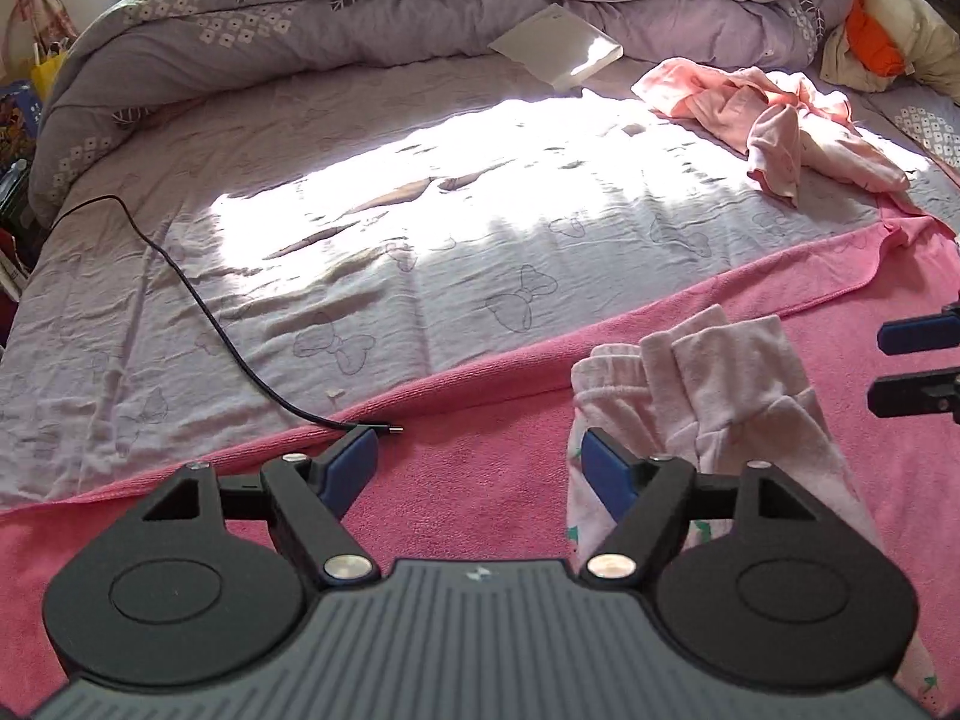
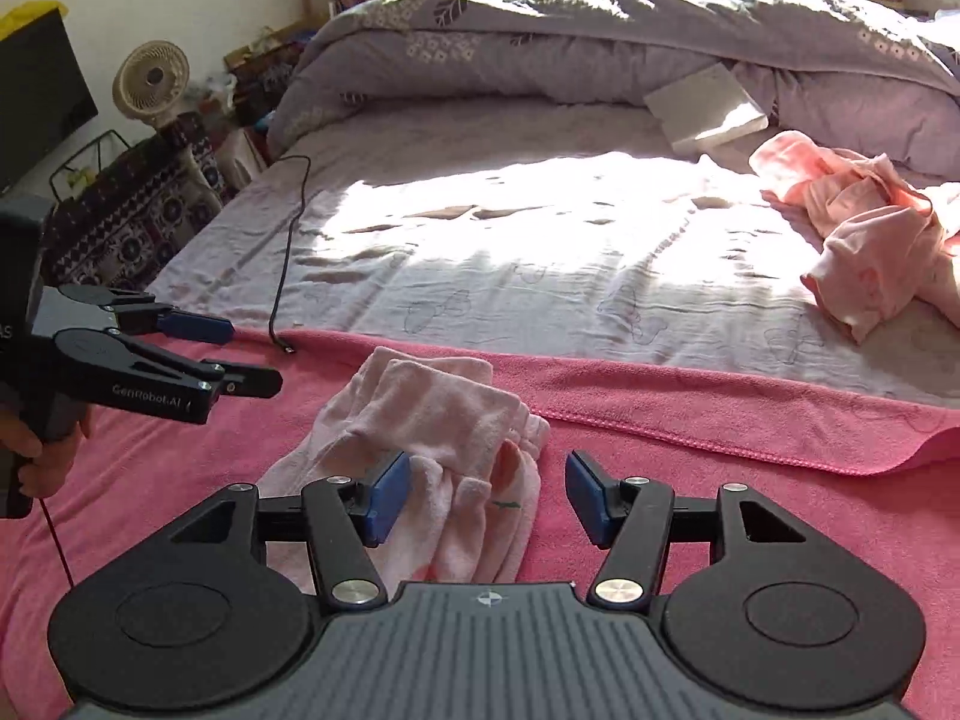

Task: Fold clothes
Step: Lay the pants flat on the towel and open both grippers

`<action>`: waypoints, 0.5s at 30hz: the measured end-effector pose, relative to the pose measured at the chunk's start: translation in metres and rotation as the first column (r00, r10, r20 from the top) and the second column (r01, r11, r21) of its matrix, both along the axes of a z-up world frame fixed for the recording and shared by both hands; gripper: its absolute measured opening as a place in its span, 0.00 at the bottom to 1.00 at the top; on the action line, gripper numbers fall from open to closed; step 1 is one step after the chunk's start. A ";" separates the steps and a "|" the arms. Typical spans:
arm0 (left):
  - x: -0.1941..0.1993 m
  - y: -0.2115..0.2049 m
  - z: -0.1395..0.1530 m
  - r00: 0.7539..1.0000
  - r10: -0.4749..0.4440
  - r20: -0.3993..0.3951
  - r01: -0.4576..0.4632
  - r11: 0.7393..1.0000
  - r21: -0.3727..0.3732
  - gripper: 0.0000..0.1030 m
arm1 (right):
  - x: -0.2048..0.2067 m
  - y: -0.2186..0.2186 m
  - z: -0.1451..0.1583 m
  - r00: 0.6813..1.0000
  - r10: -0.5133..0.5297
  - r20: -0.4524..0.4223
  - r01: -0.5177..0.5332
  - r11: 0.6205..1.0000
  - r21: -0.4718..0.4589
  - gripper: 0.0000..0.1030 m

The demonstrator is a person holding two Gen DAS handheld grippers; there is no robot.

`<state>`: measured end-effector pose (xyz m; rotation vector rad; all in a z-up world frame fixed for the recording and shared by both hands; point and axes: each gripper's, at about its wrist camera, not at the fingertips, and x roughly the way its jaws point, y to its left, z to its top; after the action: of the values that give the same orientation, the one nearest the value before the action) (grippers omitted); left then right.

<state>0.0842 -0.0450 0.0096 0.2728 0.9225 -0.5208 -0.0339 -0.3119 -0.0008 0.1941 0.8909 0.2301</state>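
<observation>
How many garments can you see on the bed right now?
2, perhaps more. Folded pale pink garment lies on the pink towel by the grippers; a crumpled peach heap, possibly several pieces, lies far right. Orange fabric may be another.

both wrist views angled down over bed (image 1: pixel 420 228), close, sharing pink towel (image 2: pixel 720 420)

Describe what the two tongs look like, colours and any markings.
Both tongs, left and right, are black, with round discs at the base, silver pivot screws, blue finger pads and a ribbed grey body. The left one's side reads "GenRobot.AI" in white.
</observation>
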 end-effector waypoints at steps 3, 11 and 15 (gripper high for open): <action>-0.036 0.002 0.014 0.995 -0.095 -0.029 0.093 0.994 -0.058 0.73 | -0.033 0.014 0.004 0.991 0.119 -0.064 -0.114 0.991 0.069 0.48; -0.178 -0.024 -0.022 0.841 -0.500 -0.207 0.510 0.860 -0.004 0.75 | -0.104 0.054 -0.039 0.913 0.300 -0.277 -0.286 0.954 0.090 0.27; -0.209 -0.014 -0.047 0.825 -0.528 -0.203 0.557 0.820 0.131 0.79 | -0.107 0.035 -0.050 0.931 0.163 -0.327 -0.160 0.986 0.035 0.20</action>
<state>-0.1250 -0.0585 -0.0372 0.6875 1.0492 -1.0021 -0.1406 -0.2769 -0.0503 0.1686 1.2410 0.3616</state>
